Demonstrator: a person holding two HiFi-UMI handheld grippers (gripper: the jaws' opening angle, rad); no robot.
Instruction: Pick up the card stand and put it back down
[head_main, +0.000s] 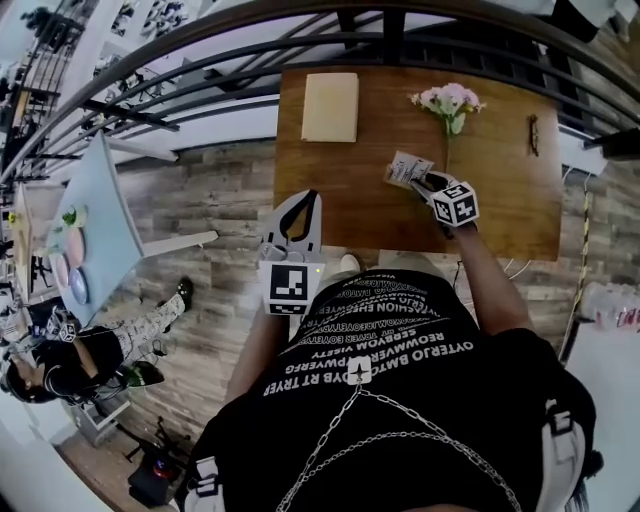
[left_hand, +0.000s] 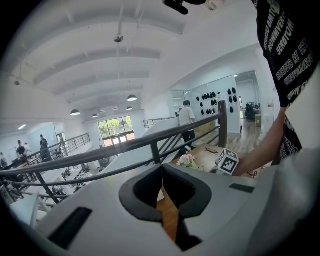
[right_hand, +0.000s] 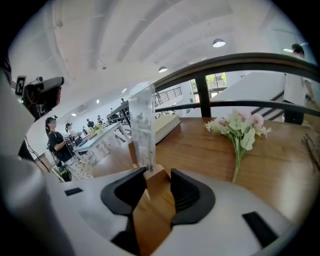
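- Wood between the pads: pinched the card stand (right_hand: 141, 125) by its block base in the right tool (right_hand: 157, 175), one pad pressed on each side.
- Carried the clear panel upright, rising from just ahead of the tips and a little to the tool's left of centre; showed no plain lean.
- Judged the long axis of the stand vertical, standing square to the line of the tool.
- Judged, therefore, that the coming put-down called for a straight lowering, with the base kept flat to the tabletop (head_main: 350, 200) below the tips.
- Could not tell whether the base touched the tabletop or hung just above it.
- Saw the flowers (right_hand: 240, 127) lying ahead and to the right of the tool, well apart from the stand and outside the likely path down.
- Found the left tool (left_hand: 161, 167) pressed together and empty, back off the near left edge of the tabletop and well apart from the stand.
- Judged the right hand by far the nearer, and the only one placed for setting the stand down.
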